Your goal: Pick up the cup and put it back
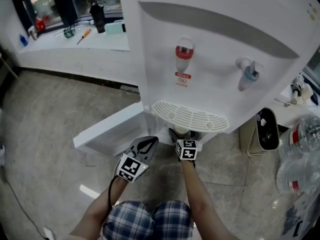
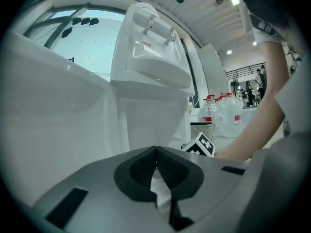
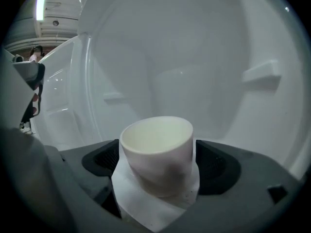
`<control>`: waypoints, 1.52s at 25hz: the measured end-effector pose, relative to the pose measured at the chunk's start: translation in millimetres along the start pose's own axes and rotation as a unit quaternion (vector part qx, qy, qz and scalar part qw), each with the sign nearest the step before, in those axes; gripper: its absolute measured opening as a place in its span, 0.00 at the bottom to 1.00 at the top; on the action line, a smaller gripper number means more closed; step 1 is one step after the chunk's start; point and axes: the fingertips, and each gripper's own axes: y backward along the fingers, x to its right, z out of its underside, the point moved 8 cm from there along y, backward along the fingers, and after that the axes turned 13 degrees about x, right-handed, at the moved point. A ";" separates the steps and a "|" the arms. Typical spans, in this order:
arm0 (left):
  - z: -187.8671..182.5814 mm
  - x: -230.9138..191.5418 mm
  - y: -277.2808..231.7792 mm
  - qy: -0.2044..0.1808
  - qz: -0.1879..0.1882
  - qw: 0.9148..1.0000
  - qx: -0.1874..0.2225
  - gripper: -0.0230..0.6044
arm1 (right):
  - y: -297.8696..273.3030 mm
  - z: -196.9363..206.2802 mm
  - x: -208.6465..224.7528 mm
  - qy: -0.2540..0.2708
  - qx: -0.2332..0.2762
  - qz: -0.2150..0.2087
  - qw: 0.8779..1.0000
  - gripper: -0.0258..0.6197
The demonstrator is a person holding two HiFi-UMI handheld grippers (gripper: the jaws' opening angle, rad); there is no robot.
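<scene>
A plain white cup (image 3: 158, 152) sits tilted between the dark pads of my right gripper (image 3: 158, 166), which is shut on it. It is held inside a white compartment (image 3: 194, 67) of the water dispenser. In the head view my right gripper (image 1: 183, 136) reaches under the dispenser's drip tray (image 1: 188, 117), and the cup shows only as a pale edge (image 1: 182, 132). My left gripper (image 1: 145, 145) hangs beside it to the left, jaws together and empty. In its own view the left gripper (image 2: 155, 166) is shut, pointing toward the dispenser (image 2: 146, 91).
The white dispenser has a red tap (image 1: 183, 54) and a blue-grey tap (image 1: 248, 74). An open white door panel (image 1: 110, 129) juts out at lower left. Large water bottles (image 1: 300, 149) lie at right. A counter (image 1: 75, 39) with clutter runs along the back left.
</scene>
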 end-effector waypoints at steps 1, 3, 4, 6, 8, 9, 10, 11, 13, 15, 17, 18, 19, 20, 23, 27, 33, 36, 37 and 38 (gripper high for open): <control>0.1 -0.1 0.4 0.000 0.000 1.000 0.000 0.08 | -1.6 1.8 0.0 0.002 -0.008 -0.001 1.000 0.82; -0.9 0.7 0.3 -0.002 0.001 1.000 0.000 0.08 | -1.8 4.4 0.8 0.010 -0.019 0.002 1.000 0.74; -1.5 1.4 0.0 -0.003 0.002 1.000 0.001 0.08 | -1.4 4.7 1.4 0.014 -0.020 0.002 1.000 0.70; -2.3 2.3 -0.4 -0.005 0.004 1.000 0.001 0.08 | -1.6 4.3 1.7 0.020 -0.019 -0.001 1.000 0.69; -2.4 2.5 -0.6 -0.004 0.004 1.000 0.001 0.08 | -1.7 3.9 1.5 0.021 -0.021 -0.003 1.000 0.69; -2.4 2.9 -0.7 -0.004 0.004 1.000 0.002 0.08 | -1.2 3.8 1.6 0.022 -0.022 -0.003 1.000 0.69; -2.5 3.3 -0.7 -0.003 0.004 1.000 0.002 0.08 | -0.4 3.8 1.6 0.023 -0.023 -0.002 0.999 0.69; -2.5 3.7 -0.5 -0.003 0.004 1.000 0.002 0.08 | 0.5 3.9 1.4 0.025 -0.023 -0.001 0.999 0.69; -2.7 4.0 0.0 -0.004 0.004 1.000 0.001 0.08 | 3.0 3.4 0.7 0.027 -0.019 -0.003 0.999 0.69; -2.4 3.8 0.3 -0.005 0.002 1.000 0.000 0.08 | 8.5 -1.6 -1.4 0.026 -0.009 -0.011 1.000 0.69; -1.3 2.7 0.0 -0.004 -0.002 1.000 0.000 0.08 | 16.6 -9.6 -5.1 0.030 0.001 -0.025 0.999 0.69; -0.2 2.2 -0.7 -0.003 -0.005 1.000 0.000 0.08 | 22.1 -14.1 -7.3 0.033 0.006 -0.033 0.999 0.69; 1.1 1.8 -1.7 -0.001 -0.008 1.000 0.001 0.08 | 28.8 -18.6 -9.6 0.035 0.010 -0.041 0.999 0.69; 2.4 1.4 -3.1 0.001 -0.011 1.000 0.001 0.08 | 36.3 -23.0 -11.9 0.036 0.014 -0.048 0.998 0.69; 6.4 2.8 -7.4 0.007 -0.018 1.000 0.003 0.08 | 63.6 -32.8 -18.9 0.034 0.020 -0.071 0.997 0.69; 10.6 7.6 -14.6 0.010 -0.016 1.000 0.002 0.08 | 105.9 -43.7 -26.3 0.033 0.026 -0.092 0.995 0.69; 10.9 11.3 -16.6 0.009 -0.010 1.000 0.001 0.08 | 166.5 -58.3 -38.6 0.026 0.036 -0.099 0.994 0.69; 13.4 10.8 -15.2 0.011 -0.011 1.000 -0.002 0.08 | 180.8 -58.3 -42.1 0.036 0.036 -0.098 0.994 0.69; 13.9 10.5 -14.7 0.012 -0.012 1.000 -0.002 0.08 | 182.5 -58.3 -42.2 0.033 0.037 -0.096 0.994 0.69; 14.1 10.3 -14.5 0.013 -0.012 1.000 -0.002 0.08 | 183.2 -59.0 -41.9 0.029 0.039 -0.092 0.995 0.69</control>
